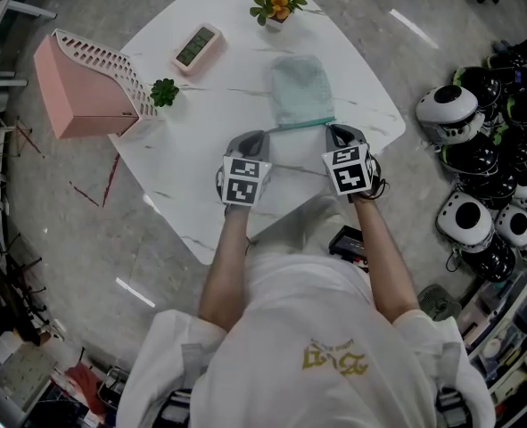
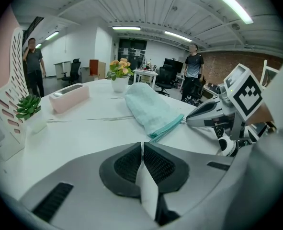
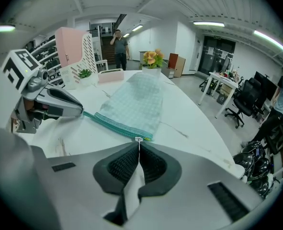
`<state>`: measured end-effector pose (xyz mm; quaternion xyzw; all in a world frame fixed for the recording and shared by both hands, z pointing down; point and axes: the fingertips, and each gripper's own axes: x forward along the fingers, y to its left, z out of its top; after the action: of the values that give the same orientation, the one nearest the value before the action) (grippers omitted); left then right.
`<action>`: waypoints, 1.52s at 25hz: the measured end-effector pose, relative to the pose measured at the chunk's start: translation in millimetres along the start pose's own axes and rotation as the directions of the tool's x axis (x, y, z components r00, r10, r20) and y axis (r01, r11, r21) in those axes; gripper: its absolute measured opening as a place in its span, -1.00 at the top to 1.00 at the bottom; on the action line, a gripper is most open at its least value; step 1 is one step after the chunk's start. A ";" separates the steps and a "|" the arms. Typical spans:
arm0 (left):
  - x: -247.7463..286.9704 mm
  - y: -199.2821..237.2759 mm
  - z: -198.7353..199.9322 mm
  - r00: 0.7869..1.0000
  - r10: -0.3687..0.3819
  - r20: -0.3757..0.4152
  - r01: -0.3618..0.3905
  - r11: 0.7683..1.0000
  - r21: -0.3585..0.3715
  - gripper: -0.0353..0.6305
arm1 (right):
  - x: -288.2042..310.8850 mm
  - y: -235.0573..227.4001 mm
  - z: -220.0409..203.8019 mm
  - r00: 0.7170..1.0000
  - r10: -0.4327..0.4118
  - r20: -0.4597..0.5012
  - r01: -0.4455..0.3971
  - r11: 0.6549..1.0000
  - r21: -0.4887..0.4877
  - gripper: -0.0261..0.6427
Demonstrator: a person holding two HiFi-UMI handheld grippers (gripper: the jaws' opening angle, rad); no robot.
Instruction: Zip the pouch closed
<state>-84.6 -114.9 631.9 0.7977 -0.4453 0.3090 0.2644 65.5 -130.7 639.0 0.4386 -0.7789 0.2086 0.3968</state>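
Observation:
A pale green cloth pouch (image 1: 299, 89) lies flat on the white marble table (image 1: 183, 159), its teal zip edge (image 1: 304, 123) toward me. In the right gripper view the small metal zip pull (image 3: 139, 139) sits at the pouch's (image 3: 136, 102) near corner, and my right gripper (image 3: 139, 144) is shut on it. The left gripper (image 2: 142, 145) is shut at the other end of the teal zip edge (image 2: 167, 127), which runs straight into its tip. In the head view the left gripper (image 1: 261, 135) and right gripper (image 1: 333, 129) flank the zip edge.
A pink slotted rack (image 1: 85, 87), a small green plant (image 1: 163, 92), a pink clock (image 1: 197, 45) and a flower pot (image 1: 276, 1) stand further back on the table. Black-and-white helmets (image 1: 486, 150) crowd the floor at the right. People stand in the room behind.

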 end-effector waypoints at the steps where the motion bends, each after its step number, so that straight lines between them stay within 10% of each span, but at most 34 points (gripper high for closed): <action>1: 0.7 1.5 -0.4 1.000 0.013 -0.001 -0.013 1.000 -0.001 0.78 | 0.0 1.0 1.4 1.000 0.002 0.011 -0.003 1.000 0.011 0.87; 8: -10.5 8.6 3.7 0.997 0.052 0.049 -0.049 0.997 -0.059 0.55 | -15.6 -3.2 10.4 0.996 -0.021 0.084 0.008 0.989 0.146 0.68; 19: -65.2 -10.1 59.8 0.962 0.013 0.273 0.042 0.980 -0.193 0.84 | -80.1 11.5 73.4 0.939 0.002 0.343 -0.101 0.957 0.271 0.89; 38: -128.6 -19.9 105.8 0.914 0.019 0.406 0.055 0.984 -0.171 0.84 | -133.1 33.4 100.8 0.887 -0.015 0.462 -0.118 0.959 0.257 0.89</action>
<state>-93.0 -109.1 464.5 0.8215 -0.5089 0.0932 0.2396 33.3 -112.0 472.8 0.5057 -0.8249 0.2167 0.1300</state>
